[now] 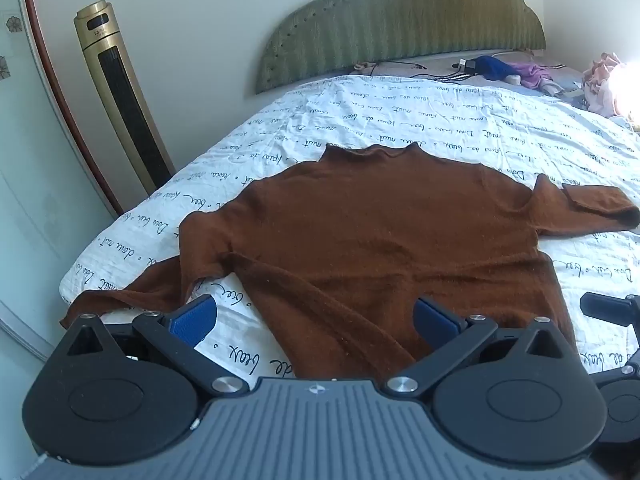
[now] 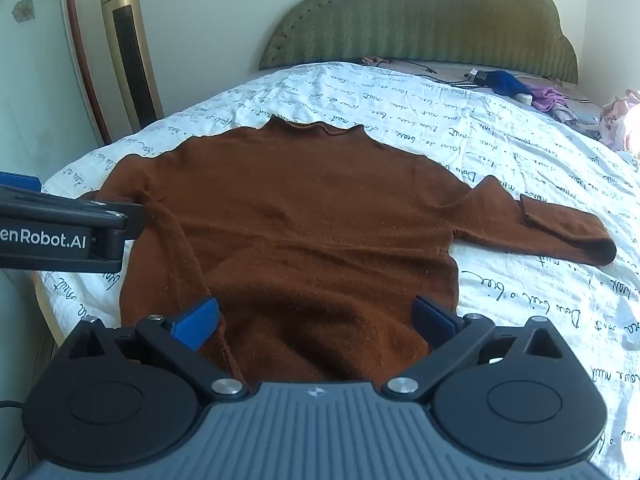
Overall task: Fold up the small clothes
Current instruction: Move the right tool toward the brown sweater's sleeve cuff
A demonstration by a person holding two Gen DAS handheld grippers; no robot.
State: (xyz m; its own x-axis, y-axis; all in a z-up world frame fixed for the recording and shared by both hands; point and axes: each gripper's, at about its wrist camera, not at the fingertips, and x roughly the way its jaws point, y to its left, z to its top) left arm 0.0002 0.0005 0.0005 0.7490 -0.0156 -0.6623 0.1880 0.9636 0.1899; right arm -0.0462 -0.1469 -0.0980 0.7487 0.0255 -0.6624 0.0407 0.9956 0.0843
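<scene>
Tower fan [image 1: 120, 92] stands left of bed, beside green headboard [image 1: 400, 20]. Brown sweater [image 1: 380, 232] lies flat on script-printed sheet [image 1: 440, 120]; left gripper [image 1: 314, 320] and right gripper [image 2: 316, 320] both spread wide, empty, over its hem. Loose clothes [image 1: 520, 72] piled far right.

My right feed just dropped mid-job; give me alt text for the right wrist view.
A brown sweater lies flat on a white script-printed bedsheet, collar away from the camera, one sleeve stretched out to the right. The right gripper hovers open over its hem, and the left gripper enters from the left edge.
</scene>
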